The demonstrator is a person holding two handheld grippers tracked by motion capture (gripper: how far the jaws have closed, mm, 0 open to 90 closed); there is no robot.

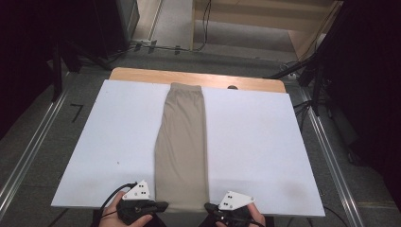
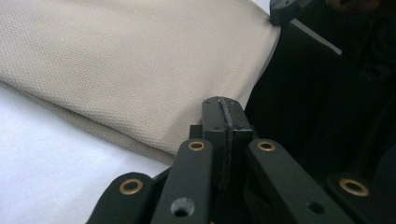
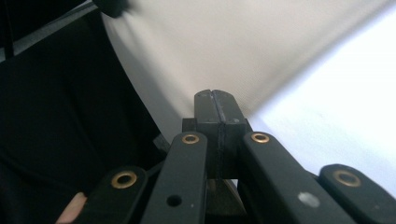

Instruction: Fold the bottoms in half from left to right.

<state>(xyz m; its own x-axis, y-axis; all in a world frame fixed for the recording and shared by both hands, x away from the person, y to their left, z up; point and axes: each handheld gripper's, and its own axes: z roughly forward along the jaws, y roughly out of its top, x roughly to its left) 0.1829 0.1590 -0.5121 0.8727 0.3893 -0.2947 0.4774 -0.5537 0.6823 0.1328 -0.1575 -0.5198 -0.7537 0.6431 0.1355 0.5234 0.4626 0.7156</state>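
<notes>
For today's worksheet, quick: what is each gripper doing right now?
Left gripper: jaws closed, empty, beside the folded beige cloth.
Right gripper: jaws closed, empty, beside it too.

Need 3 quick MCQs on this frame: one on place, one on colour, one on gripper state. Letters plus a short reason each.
1. Where does the cloth lie on the white board?
A. down the middle, from near edge to far edge
B. across the far left corner
C. bunched at the right edge

2. What colour is the cloth?
A. navy
B. beige
C. red

3. How do the jaws of the left gripper and right gripper stand?
A. both wide open
B. left open, right shut
C. both shut

Key:
1 A: the high view shows one long folded strip running down the board's centre.
2 B: it shows tan in all three views.
3 C: in each gripper view the two pads meet with no gap, and nothing shows between them.
</notes>
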